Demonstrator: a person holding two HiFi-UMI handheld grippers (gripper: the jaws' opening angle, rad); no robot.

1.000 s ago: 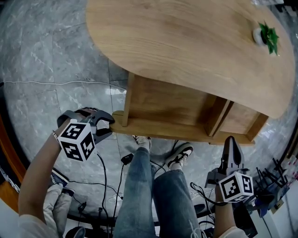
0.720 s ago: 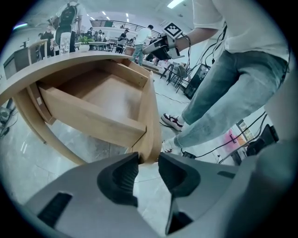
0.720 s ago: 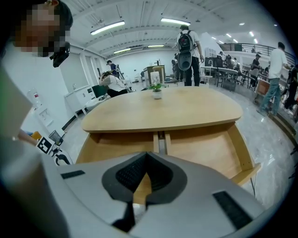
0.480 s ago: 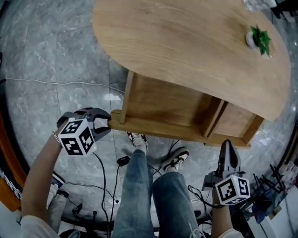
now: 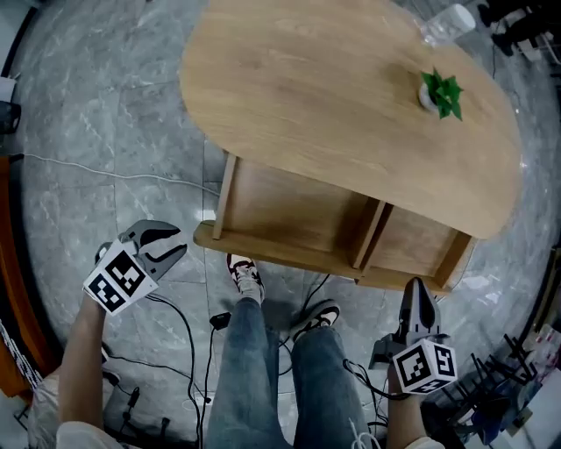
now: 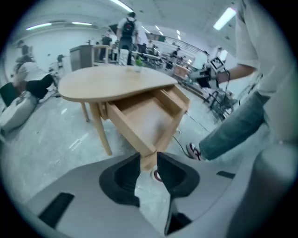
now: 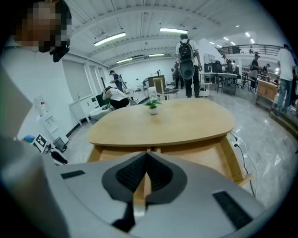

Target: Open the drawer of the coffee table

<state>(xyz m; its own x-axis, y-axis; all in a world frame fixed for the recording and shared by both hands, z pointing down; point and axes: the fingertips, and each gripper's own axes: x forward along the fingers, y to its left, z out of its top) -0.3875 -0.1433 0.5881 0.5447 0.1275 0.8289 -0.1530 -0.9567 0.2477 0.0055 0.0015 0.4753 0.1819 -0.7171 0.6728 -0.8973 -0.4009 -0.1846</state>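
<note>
The coffee table [image 5: 342, 96] has an oval wooden top, and its wooden drawer [image 5: 298, 210] stands pulled out toward me, split into two compartments. My left gripper [image 5: 175, 245] hangs just left of the drawer's front left corner, apart from it. Its jaws stand a narrow gap apart with nothing between them. In the left gripper view the left gripper [image 6: 148, 160] looks past its tips at that corner of the drawer [image 6: 144, 118]. My right gripper [image 5: 418, 294] is shut and empty, near the drawer's front right end. In the right gripper view the right gripper [image 7: 146, 162] faces the drawer [image 7: 205, 160].
A small potted plant [image 5: 441, 92] and a clear bottle [image 5: 447, 22] stand on the far side of the tabletop. The person's legs and shoes [image 5: 250, 276] are right under the drawer's front. Cables [image 5: 197, 342] lie on the marble floor. Several people stand in the background.
The left gripper has come off the drawer's front left corner, drawn back to the left and rolled. The right gripper has risen a little, still shut. The head view has shifted.
</note>
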